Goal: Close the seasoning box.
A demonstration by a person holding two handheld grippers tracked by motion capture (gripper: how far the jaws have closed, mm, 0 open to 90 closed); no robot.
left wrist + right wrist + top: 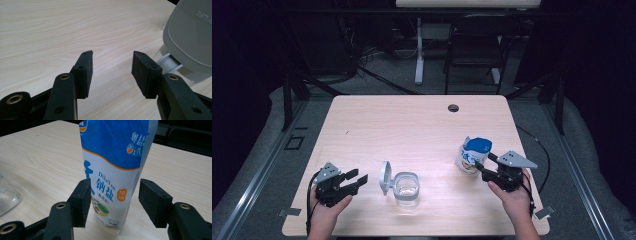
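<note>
The glass jar [406,188] stood open, lid [385,177] up; right of it, the open right gripper [482,162] framed the ungrasped salt bag [473,154], while the left gripper [357,179] waited open, so pouring remained.

Left gripper [357,178] sits low at the near left, held in the left hand [326,210], jaws spread with nothing between them, pointing right. Right gripper [482,166] at the near right, in the right hand [512,197], points left, jaws apart, pads not pressing anything.
</note>
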